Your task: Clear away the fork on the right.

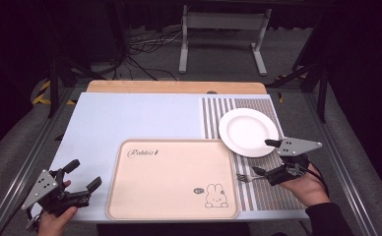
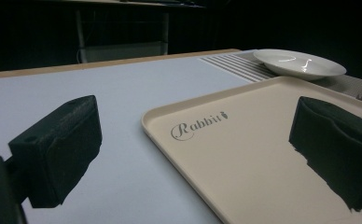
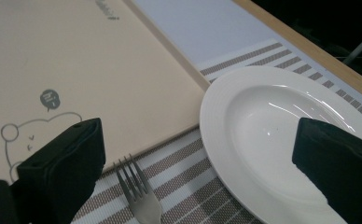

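Right tongs (image 1: 262, 157) are hovering wide open, holding nothing, over a metal fork (image 3: 139, 198) lying on the striped mat (image 3: 202, 184), tines pointing at the beige tray (image 1: 172, 179), just beside the white plate (image 1: 248, 132). Left tongs (image 1: 85, 175) are sitting wide open and empty at the bench's (image 1: 130, 115) near left corner.

— Where does the tray (image 1: 172, 179) sit?
— Lower centre of the high view, on the counter (image 1: 130, 118).
— And the plate (image 1: 248, 132)?
— Upper right of the tray, on the striped mat (image 1: 258, 194), its edge overlapping the tray's corner; the fork (image 1: 245, 178) lies below it.
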